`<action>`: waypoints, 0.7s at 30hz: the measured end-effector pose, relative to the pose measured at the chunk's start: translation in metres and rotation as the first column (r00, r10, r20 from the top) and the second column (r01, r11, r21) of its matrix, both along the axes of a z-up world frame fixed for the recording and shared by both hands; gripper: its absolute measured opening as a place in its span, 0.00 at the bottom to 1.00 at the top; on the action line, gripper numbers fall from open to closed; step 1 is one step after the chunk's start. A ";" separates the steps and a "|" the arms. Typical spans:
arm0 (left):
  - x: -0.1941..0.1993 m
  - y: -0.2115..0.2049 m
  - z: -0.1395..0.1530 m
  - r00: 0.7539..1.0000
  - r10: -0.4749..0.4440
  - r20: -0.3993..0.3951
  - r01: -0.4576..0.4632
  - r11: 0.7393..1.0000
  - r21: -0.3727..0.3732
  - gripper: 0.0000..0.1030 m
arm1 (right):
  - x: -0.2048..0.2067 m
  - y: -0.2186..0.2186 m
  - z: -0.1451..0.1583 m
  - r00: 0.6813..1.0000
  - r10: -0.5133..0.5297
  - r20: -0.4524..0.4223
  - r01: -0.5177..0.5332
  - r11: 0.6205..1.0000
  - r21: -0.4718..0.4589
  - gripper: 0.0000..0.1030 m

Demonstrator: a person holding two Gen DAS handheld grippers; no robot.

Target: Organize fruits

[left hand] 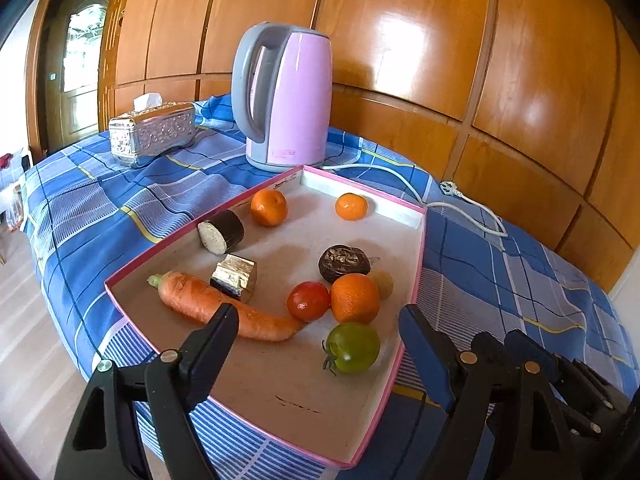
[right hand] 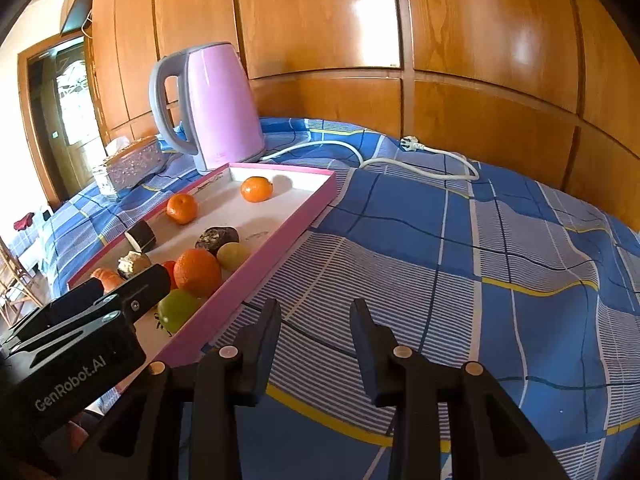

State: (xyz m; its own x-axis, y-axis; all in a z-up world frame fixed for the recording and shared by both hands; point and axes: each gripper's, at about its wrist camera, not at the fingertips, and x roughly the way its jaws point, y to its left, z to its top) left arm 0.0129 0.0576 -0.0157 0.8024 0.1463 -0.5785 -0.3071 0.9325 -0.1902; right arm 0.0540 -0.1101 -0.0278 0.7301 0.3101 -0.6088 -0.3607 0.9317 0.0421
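Observation:
A pink-rimmed tray [left hand: 416, 280] holds a carrot [left hand: 192, 296], two eggplant pieces [left hand: 222, 230], three oranges [left hand: 354, 298], a red tomato [left hand: 308, 300], a green tomato [left hand: 354, 346], a dark wrinkled fruit [left hand: 344, 262] and a pale yellow fruit [left hand: 384, 284]. My left gripper [left hand: 316, 328] is open and empty, hovering over the tray's near end just in front of the green tomato. My right gripper [right hand: 316, 320] is open and empty above the blue cloth, right of the tray [right hand: 280, 236]. The left gripper's finger [right hand: 144, 284] shows over the tray in the right wrist view.
A pink kettle [left hand: 288, 96] stands behind the tray, its white cord and plug [left hand: 452, 192] trailing right. A silver tissue box [left hand: 152, 134] sits at the back left. A blue checked cloth [right hand: 460, 260] covers the table. Wooden panels stand behind.

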 end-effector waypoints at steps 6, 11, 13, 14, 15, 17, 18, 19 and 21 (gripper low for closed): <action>-0.001 0.000 0.001 1.000 -0.005 0.005 0.005 1.000 0.006 0.80 | 0.004 -0.008 0.001 0.999 -0.040 -0.014 0.040 0.999 0.026 0.35; -0.001 -0.001 0.001 1.000 -0.007 0.009 0.007 1.000 0.007 0.81 | 0.001 -0.006 0.001 0.999 -0.041 0.006 0.041 0.999 0.000 0.35; -0.002 -0.001 0.002 1.000 -0.006 0.011 0.006 1.000 0.007 0.82 | -0.001 -0.002 0.002 0.999 -0.030 0.022 0.030 0.999 -0.021 0.35; -0.002 -0.001 0.002 1.000 -0.005 0.012 0.005 1.000 0.007 0.82 | -0.002 0.000 0.002 0.999 -0.023 0.030 0.024 0.999 -0.031 0.35; -0.002 -0.001 0.002 1.000 -0.005 0.013 0.005 1.000 0.006 0.83 | -0.003 0.002 0.002 0.999 -0.017 0.036 0.018 0.999 -0.040 0.35; -0.002 -0.001 0.002 1.000 -0.004 0.012 0.004 1.000 0.006 0.83 | -0.004 0.004 0.001 0.999 -0.008 0.043 0.010 0.999 -0.053 0.35; -0.002 0.000 0.002 1.000 -0.004 0.011 0.004 1.000 0.005 0.83 | -0.005 0.004 0.001 0.999 -0.008 0.044 0.010 0.998 -0.054 0.35; -0.002 0.000 0.002 1.000 -0.005 0.011 0.005 1.000 0.005 0.83 | -0.004 0.004 0.001 0.999 -0.009 0.043 0.011 0.998 -0.054 0.35; -0.002 0.000 0.002 1.000 -0.005 0.012 0.005 1.000 0.006 0.83 | -0.003 0.002 0.001 0.999 -0.018 0.040 0.019 0.999 -0.048 0.35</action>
State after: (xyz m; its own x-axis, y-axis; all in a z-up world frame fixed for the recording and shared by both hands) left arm 0.0110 0.0573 -0.0135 0.8100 0.1456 -0.5681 -0.3000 0.9352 -0.1881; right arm 0.0509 -0.1078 -0.0267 0.7590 0.2675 -0.5936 -0.3438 0.9389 -0.0166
